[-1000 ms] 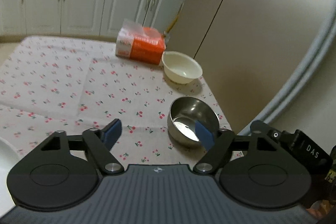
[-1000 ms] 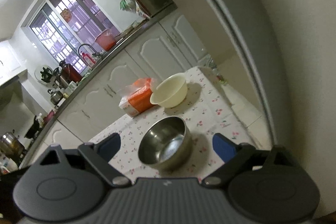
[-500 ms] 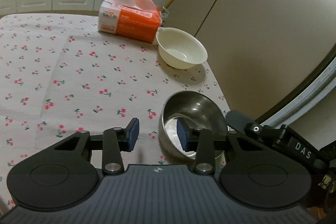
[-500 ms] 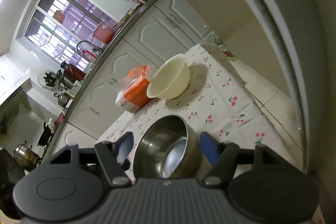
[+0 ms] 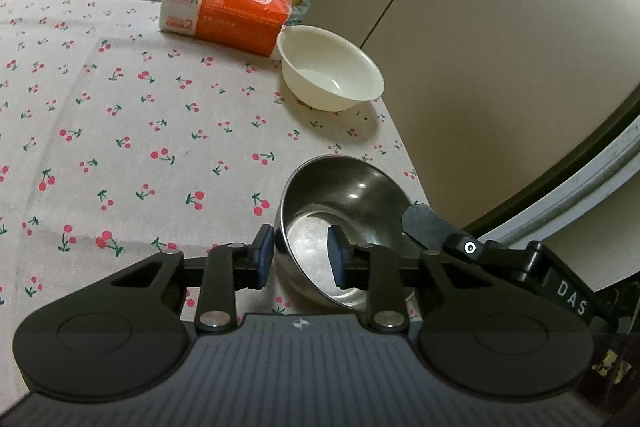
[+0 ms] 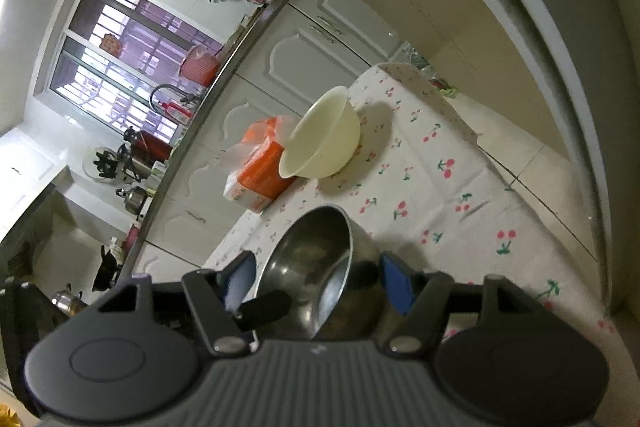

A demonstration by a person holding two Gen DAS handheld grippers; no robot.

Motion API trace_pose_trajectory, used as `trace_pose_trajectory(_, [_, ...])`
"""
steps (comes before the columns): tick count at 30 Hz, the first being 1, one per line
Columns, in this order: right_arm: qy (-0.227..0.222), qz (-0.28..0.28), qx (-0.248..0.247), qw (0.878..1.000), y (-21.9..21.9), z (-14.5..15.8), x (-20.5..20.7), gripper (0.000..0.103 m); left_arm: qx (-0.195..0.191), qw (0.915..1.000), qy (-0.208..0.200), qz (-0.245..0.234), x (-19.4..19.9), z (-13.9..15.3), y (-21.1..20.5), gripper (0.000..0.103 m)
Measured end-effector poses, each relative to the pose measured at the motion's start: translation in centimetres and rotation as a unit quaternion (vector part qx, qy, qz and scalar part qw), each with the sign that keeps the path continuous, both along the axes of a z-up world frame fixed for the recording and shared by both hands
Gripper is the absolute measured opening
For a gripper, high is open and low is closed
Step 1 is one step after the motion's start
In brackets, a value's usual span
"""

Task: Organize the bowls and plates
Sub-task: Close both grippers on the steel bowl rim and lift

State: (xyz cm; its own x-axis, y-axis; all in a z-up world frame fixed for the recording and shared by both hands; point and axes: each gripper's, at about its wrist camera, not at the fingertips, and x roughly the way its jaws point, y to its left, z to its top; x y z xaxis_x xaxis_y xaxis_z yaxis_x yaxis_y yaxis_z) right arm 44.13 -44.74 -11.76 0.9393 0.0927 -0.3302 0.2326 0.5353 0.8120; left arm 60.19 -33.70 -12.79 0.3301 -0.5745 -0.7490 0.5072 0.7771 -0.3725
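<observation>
Left wrist camera looks steeply down over its gripper point(image 5: 298, 259) at the table point(image 5: 120, 131), close above a steel bowl point(image 5: 348, 203) at 1 o'clock. Right wrist camera, rolled sideways, faces the kitchen window point(image 6: 120, 67) at 10 o'clock. Both views share the steel bowl point(image 6: 316, 259), cream bowl point(image 5: 330, 71) point(image 6: 322, 135) and tissue pack point(image 5: 226, 13) point(image 6: 258, 171).

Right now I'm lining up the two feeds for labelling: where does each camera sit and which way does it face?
Left wrist: sits on the left gripper, looking along its fingers across the cherry-print tablecloth toward the steel bowl, cream bowl and tissue pack; the right gripper's finger shows at right.
Right wrist: sits on the right gripper, rolled sideways, facing the kitchen counter and window; a left gripper finger shows inside the bowl.
Shared: steel bowl, cream bowl, tissue pack, tablecloth.
</observation>
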Motion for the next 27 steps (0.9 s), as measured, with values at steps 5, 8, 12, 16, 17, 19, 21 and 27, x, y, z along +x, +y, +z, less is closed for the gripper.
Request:
trace_pose_trajectory(5, [-0.010, 0.005, 0.003, 1.000, 0.1, 0.1, -0.3, 0.072, 0.000, 1.0000, -0.006, -0.004, -0.2, -0.1, 0.1, 0.034])
trace_pose_trajectory(8, [-0.014, 0.006, -0.001, 1.000, 0.3, 0.3, -0.6, 0.072, 0.002, 0.9998, -0.018, -0.007, -0.5, 0.2, 0.2, 0.034])
trace_pose_trajectory(12, [-0.018, 0.007, -0.003, 1.000, 0.6, 0.7, -0.8, 0.073, -0.003, 0.9997, -0.023, -0.008, -0.9, 0.7, 0.6, 0.034])
trace_pose_trajectory(16, [-0.022, 0.008, -0.008, 1.000, 0.8, 0.9, -0.9, 0.074, -0.007, 0.9995, -0.030, -0.009, -1.4, 1.2, 1.0, 0.034])
trace_pose_trajectory(17, [-0.022, 0.008, -0.009, 1.000, 1.0, 1.0, -0.9, 0.074, -0.009, 0.9994, -0.032, -0.008, -1.5, 1.4, 1.1, 0.034])
trace_pose_trajectory(19, [-0.024, 0.009, -0.013, 1.000, 1.2, 1.1, -1.1, 0.074, -0.011, 0.9993, -0.034, -0.007, -1.7, 1.6, 1.2, 0.034])
trace_pose_trajectory(21, [-0.027, 0.010, -0.017, 0.999, 1.5, 1.4, -1.2, 0.074, -0.014, 0.9992, -0.036, -0.006, -1.8, 1.9, 1.5, 0.034])
trace_pose_trajectory(27, [-0.044, 0.015, -0.022, 0.999, 1.9, 2.6, -1.8, 0.074, -0.028, 0.9988, -0.039, -0.001, -2.5, 2.9, 2.6, 0.034])
